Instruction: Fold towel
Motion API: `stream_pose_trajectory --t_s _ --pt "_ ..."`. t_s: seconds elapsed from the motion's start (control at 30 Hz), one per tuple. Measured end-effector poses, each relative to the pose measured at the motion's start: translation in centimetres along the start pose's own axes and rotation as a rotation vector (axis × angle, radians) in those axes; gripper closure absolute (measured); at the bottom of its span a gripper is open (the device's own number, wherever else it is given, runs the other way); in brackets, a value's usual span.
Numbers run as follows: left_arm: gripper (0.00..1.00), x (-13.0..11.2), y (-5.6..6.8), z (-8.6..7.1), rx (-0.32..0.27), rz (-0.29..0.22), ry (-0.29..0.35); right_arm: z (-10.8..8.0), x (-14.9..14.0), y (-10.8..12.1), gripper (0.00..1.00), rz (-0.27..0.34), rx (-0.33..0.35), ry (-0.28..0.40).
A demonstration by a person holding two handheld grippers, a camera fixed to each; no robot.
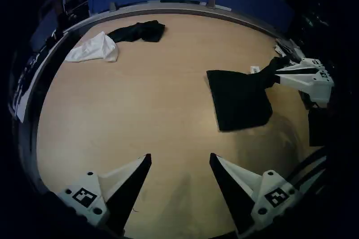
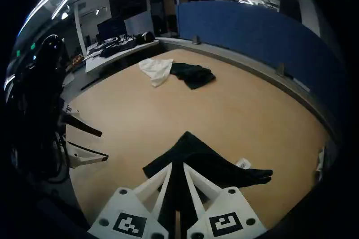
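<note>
The right gripper [image 1: 277,74] is clenching the black towel [image 1: 240,100] by its right corner at middle right of the frame, while the left gripper [image 1: 179,156], released, is hovering lower left, well apart.

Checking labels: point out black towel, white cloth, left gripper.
black towel [image 1: 240,100], left gripper view, middle of flat part
white cloth [image 1: 94,49], left gripper view, centre of the heap
left gripper [image 1: 179,155], left gripper view, midway between fingertips

A black cloth towel [image 1: 240,100] lies folded flat, roughly rectangular, right of centre on the pale wooden table [image 1: 148,104], its upper-right corner bunched and lifted in the right claw [image 1: 277,74].
</note>
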State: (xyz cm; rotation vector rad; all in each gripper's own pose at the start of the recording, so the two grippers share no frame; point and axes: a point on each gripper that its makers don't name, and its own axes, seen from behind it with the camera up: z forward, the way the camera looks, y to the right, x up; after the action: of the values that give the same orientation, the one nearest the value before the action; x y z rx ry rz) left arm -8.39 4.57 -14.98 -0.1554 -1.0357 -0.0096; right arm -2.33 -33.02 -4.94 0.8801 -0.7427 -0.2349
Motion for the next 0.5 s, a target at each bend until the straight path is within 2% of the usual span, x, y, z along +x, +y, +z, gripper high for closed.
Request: stream_pose_trajectory --t_s 0.5 --pt "0.03 -0.2 -0.9 0.2 0.002 -0.024 0.000 3.7 -0.6 -3.1 0.98 -0.053 0.089 -0.064"
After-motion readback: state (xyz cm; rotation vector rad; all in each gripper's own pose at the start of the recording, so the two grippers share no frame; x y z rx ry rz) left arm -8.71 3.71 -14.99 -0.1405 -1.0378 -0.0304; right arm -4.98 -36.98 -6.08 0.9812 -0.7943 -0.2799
